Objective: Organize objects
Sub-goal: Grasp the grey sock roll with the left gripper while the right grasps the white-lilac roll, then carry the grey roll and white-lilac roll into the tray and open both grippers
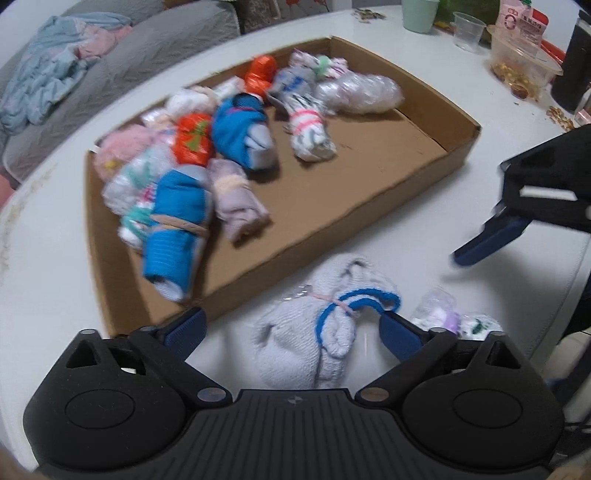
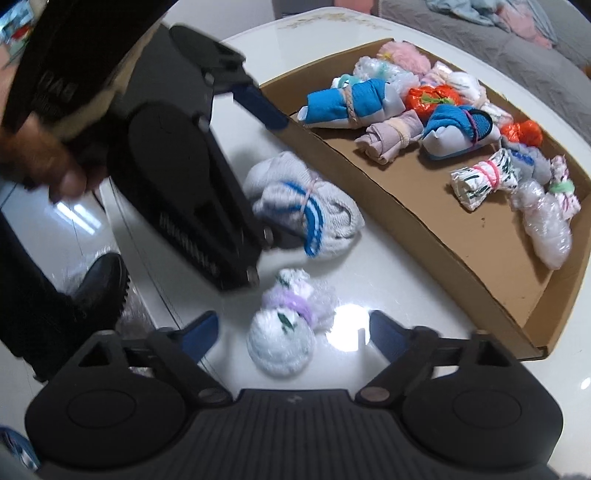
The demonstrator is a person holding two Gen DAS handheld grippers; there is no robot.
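Note:
A shallow cardboard tray (image 1: 332, 236) (image 2: 461, 254) on the white table holds several banded sock and bag bundles. A grey-and-blue sock bundle (image 1: 314, 332) (image 2: 303, 206) lies on the table in front of the tray. My left gripper (image 1: 291, 332) is open, with a finger on each side of this bundle. A small white bundle with a purple band (image 2: 284, 332) (image 1: 443, 317) lies beside it. My right gripper (image 2: 291, 332) is open around that small bundle. The left gripper's body (image 2: 184, 177) shows in the right wrist view, and a right fingertip (image 1: 487, 240) shows in the left wrist view.
Cups (image 1: 469, 29), a plastic food tub (image 1: 524, 62) and a dark bottle (image 1: 576, 62) stand at the table's far right. A grey sofa with clothes (image 1: 74, 66) is behind the table. A person's black shoe (image 2: 99, 288) is on the floor by the table edge.

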